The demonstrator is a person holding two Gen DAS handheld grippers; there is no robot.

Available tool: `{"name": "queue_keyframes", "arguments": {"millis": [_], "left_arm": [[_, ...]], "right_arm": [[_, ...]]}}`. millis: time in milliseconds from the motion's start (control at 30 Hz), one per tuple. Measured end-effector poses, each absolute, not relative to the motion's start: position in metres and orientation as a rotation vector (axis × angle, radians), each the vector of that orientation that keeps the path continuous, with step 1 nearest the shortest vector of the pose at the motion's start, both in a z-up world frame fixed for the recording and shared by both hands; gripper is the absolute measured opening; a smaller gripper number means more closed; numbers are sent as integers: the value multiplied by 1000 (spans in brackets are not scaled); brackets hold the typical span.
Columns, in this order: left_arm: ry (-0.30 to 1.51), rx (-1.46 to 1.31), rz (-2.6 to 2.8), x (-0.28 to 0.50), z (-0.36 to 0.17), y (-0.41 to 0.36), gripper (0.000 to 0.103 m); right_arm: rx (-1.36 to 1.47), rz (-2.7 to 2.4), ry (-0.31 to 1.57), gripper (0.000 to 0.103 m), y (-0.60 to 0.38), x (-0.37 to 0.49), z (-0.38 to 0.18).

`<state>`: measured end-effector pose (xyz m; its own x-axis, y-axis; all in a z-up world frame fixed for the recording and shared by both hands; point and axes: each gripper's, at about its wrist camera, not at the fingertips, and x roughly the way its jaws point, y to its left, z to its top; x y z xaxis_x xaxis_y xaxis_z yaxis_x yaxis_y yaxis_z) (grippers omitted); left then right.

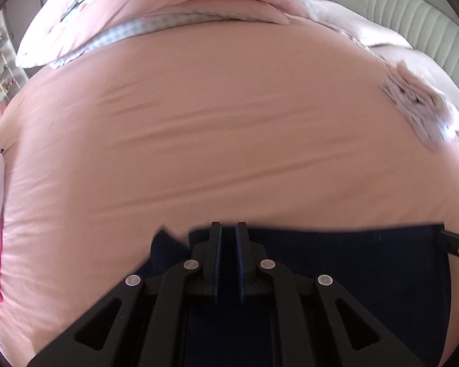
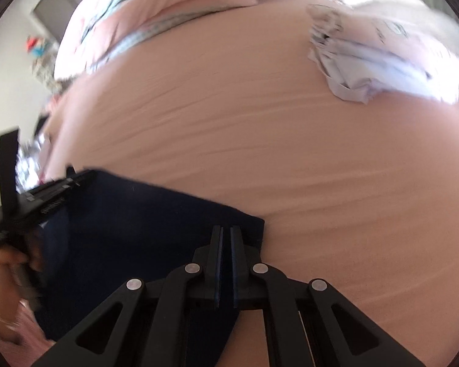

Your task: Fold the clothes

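Left wrist view: left gripper (image 1: 228,229) clenched on dark navy cloth garment (image 1: 352,263) near bed's near edge; right gripper (image 2: 226,232) clenched on its corner. Risk: thin hem slipping out, garment bunching on pink bed sheet (image 1: 229,122).

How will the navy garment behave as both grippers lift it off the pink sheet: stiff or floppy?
Probably floppy: the navy garment hangs in a soft fold below the right gripper and sags toward the left gripper. It likely stays light, since two narrow pinches carry it. It may drag rather than slide on the creased pink sheet.
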<state>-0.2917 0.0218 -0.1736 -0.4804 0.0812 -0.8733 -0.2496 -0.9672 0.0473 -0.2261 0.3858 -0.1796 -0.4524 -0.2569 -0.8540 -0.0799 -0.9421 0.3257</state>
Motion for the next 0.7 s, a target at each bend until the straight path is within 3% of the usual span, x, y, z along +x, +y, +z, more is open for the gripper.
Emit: {"name": "queue_keyframes", "arguments": {"millis": [200, 333, 367, 433, 467, 700], "left_arm": [[248, -1435, 2553, -273, -146, 30, 8], [273, -1467, 2468, -228, -136, 29, 10], [255, -1480, 2454, -215, -135, 25, 17], [227, -1506, 2432, -192, -139, 18, 40], [221, -1515, 2424, -183, -143, 14, 53], [265, -1582, 2469, -178, -176, -11, 55]], "right_arm": [[1529, -2658, -333, 20, 376, -224, -162], [1616, -2613, -190, 20, 344, -226, -172], [1624, -2595, -163, 21, 336, -225, -173], [1633, -2571, -97, 37, 321, -220, -173], [1639, -2562, -67, 39, 315, -219, -174], [1659, -2547, 150, 42, 289, -228, -193]]}}
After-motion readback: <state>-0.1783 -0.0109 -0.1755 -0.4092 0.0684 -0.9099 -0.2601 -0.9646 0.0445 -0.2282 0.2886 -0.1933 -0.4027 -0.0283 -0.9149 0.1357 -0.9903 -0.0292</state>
